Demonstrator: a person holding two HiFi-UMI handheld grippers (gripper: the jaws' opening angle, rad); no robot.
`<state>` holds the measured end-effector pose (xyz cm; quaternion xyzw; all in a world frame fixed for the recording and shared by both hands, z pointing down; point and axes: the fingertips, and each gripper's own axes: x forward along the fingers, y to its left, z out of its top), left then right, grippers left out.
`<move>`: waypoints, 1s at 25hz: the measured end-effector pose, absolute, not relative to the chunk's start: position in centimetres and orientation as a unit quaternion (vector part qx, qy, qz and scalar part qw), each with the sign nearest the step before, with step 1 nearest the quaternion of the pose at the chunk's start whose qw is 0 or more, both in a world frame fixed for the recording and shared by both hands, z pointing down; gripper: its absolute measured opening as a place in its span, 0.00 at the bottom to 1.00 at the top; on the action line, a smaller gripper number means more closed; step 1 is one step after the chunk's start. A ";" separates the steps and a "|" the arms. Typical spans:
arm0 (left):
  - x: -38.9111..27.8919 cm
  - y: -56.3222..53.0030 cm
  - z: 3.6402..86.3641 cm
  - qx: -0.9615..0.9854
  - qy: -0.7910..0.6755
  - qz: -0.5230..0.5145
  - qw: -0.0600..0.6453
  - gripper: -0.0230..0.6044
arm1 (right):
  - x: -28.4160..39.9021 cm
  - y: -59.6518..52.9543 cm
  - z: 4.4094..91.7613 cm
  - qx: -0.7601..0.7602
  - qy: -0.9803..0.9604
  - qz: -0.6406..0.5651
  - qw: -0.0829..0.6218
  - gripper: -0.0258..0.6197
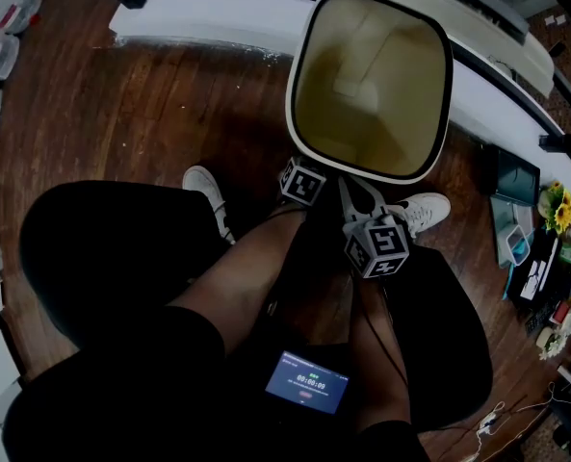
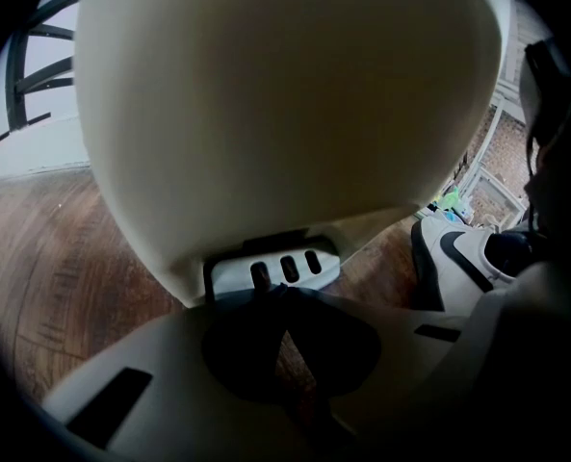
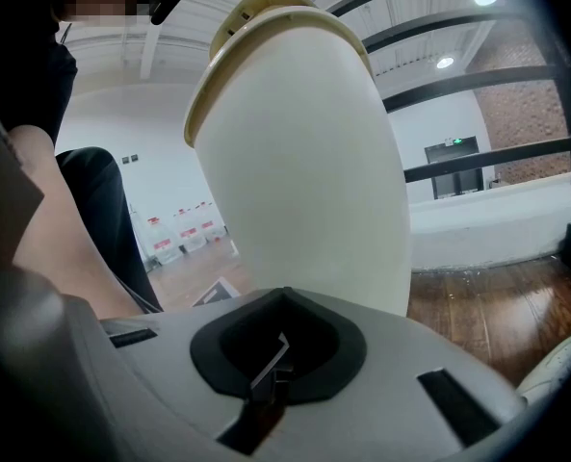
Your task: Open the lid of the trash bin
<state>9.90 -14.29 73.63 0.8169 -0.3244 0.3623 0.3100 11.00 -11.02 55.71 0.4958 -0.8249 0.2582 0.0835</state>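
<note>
The white trash bin (image 1: 372, 80) stands on the wood floor just ahead of the person's feet; from above its top shows tan inside a white rim. In the left gripper view its rounded body (image 2: 285, 114) fills the frame, with a slotted foot pedal (image 2: 275, 272) at its base. My left gripper (image 2: 271, 298) is shut, its tips right at that pedal with nothing held. The right gripper (image 3: 277, 359) is also shut and holds nothing, close beside the bin's wall (image 3: 304, 162), whose tan rim (image 3: 251, 8) sits on top. Both marker cubes (image 1: 302, 181) (image 1: 379, 246) lie against the bin's near side.
White shoes (image 1: 208, 195) (image 1: 425, 210) flank the bin's base. A white ledge (image 1: 198, 12) runs behind it. A small lit screen (image 1: 307, 381) hangs at the person's lap. Clutter with yellow flowers (image 1: 558, 208) lies at the right.
</note>
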 end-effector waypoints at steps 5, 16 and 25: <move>9.9 -14.5 74.2 0.812 -0.327 0.367 0.316 0.09 | 11.1 -11.0 56.0 0.497 -0.823 0.263 0.080 0.07; 9.9 -14.5 74.0 0.814 -0.326 0.364 0.313 0.09 | 11.1 -10.8 56.5 0.497 -0.822 0.267 0.083 0.07; 9.9 -14.3 74.1 0.814 -0.328 0.364 0.311 0.09 | 11.3 -10.6 56.8 0.498 -0.821 0.269 0.080 0.07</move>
